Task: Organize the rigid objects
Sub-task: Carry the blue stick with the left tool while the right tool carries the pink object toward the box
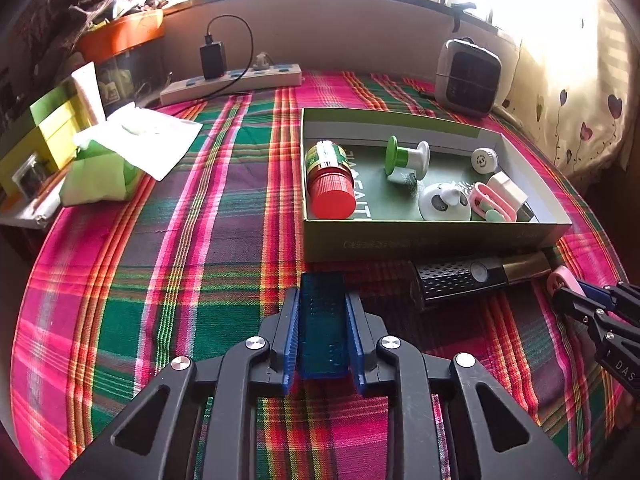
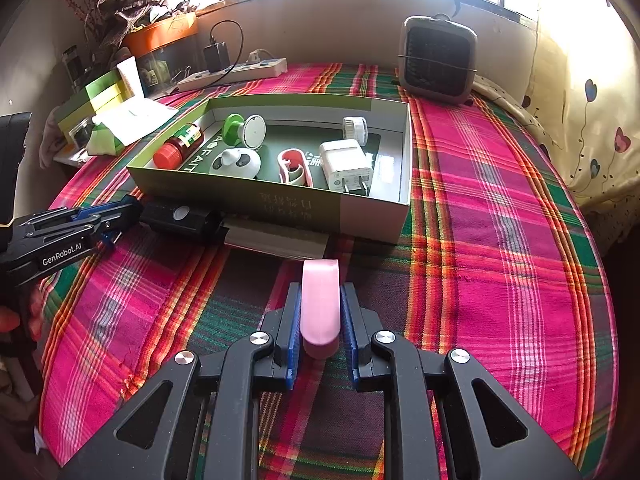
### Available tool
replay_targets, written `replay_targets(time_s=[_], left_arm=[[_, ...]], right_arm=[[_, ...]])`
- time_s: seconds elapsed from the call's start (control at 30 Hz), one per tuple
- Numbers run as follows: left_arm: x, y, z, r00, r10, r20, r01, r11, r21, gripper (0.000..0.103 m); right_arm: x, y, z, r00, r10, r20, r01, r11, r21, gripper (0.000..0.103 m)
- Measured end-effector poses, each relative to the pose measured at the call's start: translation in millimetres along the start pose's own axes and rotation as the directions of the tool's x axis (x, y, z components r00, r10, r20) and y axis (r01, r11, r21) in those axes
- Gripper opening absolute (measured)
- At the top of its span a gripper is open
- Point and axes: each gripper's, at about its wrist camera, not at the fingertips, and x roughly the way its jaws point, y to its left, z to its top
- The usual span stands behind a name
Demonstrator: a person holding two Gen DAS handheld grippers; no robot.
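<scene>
**Both grippers loaded, box already half filled**

The left gripper (image 1: pixel 322 320) is clenched on a dark blue, dotted rectangular plastic block (image 1: pixel 322 320), its pads pressed on the block's two sides just above the plaid pink-and-green tablecloth (image 1: pixel 160 280). The right gripper (image 2: pixel 320 320) is clenched on a smooth pink oblong plastic piece (image 2: pixel 320 304) that sticks out forward between its pads. Both held things are outside the shallow green-and-white cardboard box (image 2: pixel 372 208), near its front wall.

Inside the box already lie a red-capped bottle with a green label (image 2: pixel 178 146), a green-and-white spool-shaped piece (image 2: pixel 244 130), a white panda-faced dome (image 2: pixel 236 162), a pink-and-green clip (image 2: pixel 294 168), a white plug-in charger (image 2: pixel 346 164) and a small white round cap (image 2: pixel 355 128), each lying loose and mostly apart on the box floor.

Still outside the box, touching or just beside its front wall, rests a black perforated cylinder with a gold end (image 1: pixel 476 276).

By my reading the sorting is well past the middle: six items are placed, two are in hand and not yet delivered, and the black cylinder is left on the cloth. Free floor shows at the box's right end for them.
</scene>
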Motion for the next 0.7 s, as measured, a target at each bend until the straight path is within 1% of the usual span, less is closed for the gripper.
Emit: replay_targets(time_s=[0.37,0.7], left_arm=[[-5,1,0,1.000,-0.009,0.007,0.009,1.000,-0.010,0.021],[-12,4,-2,0.999,-0.026,0.021,0.027,0.999,-0.018,0.021]], right_arm=[[0,1,-1,1.000,0.002,0.001,-0.002,1.000,-0.001,0.019],[-4,6,-2,1.000,0.020,0.005,-0.020,1.000,-0.009,0.019]])
